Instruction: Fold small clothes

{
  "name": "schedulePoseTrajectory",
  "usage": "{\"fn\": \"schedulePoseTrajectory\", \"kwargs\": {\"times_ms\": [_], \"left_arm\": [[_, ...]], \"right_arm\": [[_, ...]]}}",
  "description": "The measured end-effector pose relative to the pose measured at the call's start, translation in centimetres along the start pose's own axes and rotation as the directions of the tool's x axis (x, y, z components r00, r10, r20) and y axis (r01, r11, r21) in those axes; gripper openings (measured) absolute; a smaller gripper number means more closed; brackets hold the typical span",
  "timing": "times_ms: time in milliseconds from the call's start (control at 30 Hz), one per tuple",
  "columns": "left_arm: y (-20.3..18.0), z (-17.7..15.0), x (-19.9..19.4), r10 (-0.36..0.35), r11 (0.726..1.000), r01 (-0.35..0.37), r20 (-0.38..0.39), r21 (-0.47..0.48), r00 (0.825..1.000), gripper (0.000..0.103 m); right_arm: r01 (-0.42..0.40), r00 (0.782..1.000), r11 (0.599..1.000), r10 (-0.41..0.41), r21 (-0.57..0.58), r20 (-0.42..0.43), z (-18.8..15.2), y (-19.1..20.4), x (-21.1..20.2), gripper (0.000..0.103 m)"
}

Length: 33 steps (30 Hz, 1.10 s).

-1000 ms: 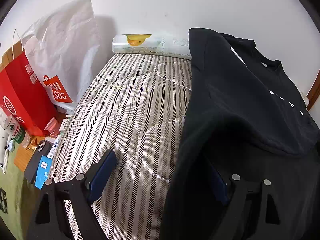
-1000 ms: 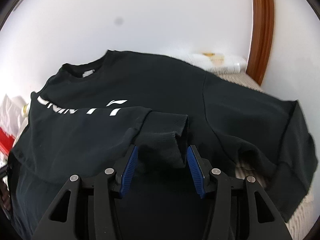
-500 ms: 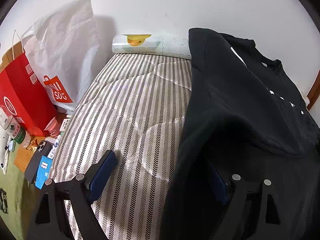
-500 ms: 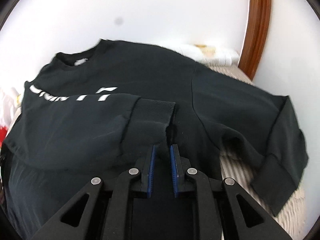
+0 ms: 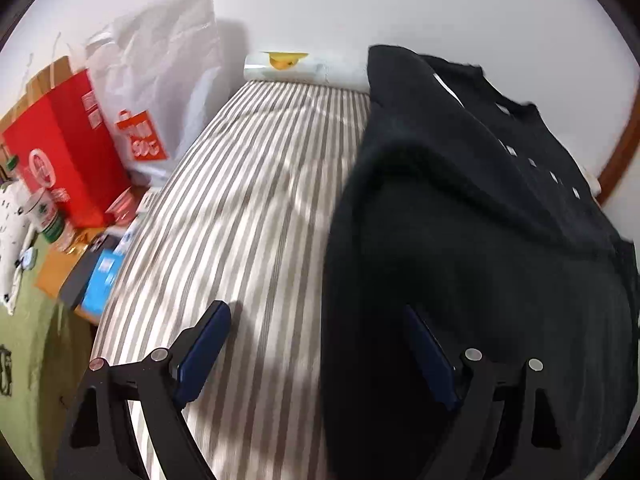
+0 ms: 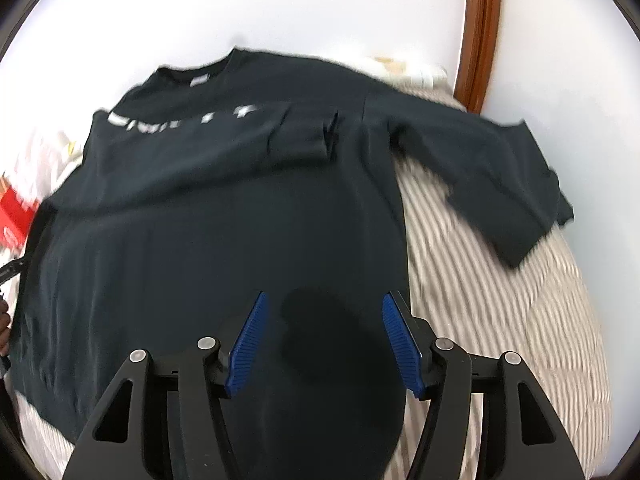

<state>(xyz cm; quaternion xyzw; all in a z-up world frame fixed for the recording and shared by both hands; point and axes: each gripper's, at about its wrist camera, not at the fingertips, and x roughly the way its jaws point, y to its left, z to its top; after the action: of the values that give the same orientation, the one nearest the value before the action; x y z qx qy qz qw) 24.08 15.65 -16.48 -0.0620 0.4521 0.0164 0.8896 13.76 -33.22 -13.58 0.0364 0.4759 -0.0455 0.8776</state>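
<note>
left wrist view: we see the left tongs (image 5: 316,344) spread wide with nothing between the pads, one pad over the striped bed (image 5: 248,208), the other over the dark edge of the black sweatshirt (image 5: 460,240), which lies flat on the right half of the bed; a red bag (image 5: 68,152) and a white bag (image 5: 160,80) stand beside the bed. right wrist view: the right tongs (image 6: 322,338) have just been opening and now stand apart and empty above the lower body of the sweatshirt; one sleeve (image 6: 280,136) lies folded across the chest below the white lettering (image 6: 180,118), the other sleeve (image 6: 492,172) is spread out over the bed toward the wooden frame (image 6: 478,32). we judge the garment soft, limp and fairly light, thick enough to hold a crease yet prone to sag and drag; the ribbed cuff (image 6: 540,220) of the unfolded sleeve, firmer than the rest, looks the best place to pinch, with the hem corners next.
</note>
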Motion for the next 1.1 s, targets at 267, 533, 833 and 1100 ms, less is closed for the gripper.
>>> {"fn": "schedulePoseTrajectory", "kwargs": {"times_ms": [267,533,833,1100], "left_arm": [[-1.3,-7.5,-5.2,-0.002,1.000,0.002,-0.003,0.029,1.000,0.085],[-4.0,-10.1,-7.3,0.004,0.998,-0.007,0.048,0.060,0.999,0.033],[-2.9,-11.4,-9.9,-0.028,0.999,0.030,0.060,-0.018,0.998,0.008],[-2.5,-15.0,-13.1,-0.041,0.999,0.042,0.076,-0.012,0.996,0.008]], "right_arm": [[-0.042,0.999,0.999,0.041,-0.034,-0.020,-4.9,0.1,-1.8,0.060],[0.002,0.998,0.997,0.002,-0.078,0.058,-7.9,0.7,-2.8,0.038],[-0.077,0.993,0.997,0.080,-0.028,0.093,-9.0,-0.5,-5.6,0.006],[-0.107,0.988,0.992,0.113,-0.061,0.102,-10.7,-1.2,-8.7,0.006]]}}
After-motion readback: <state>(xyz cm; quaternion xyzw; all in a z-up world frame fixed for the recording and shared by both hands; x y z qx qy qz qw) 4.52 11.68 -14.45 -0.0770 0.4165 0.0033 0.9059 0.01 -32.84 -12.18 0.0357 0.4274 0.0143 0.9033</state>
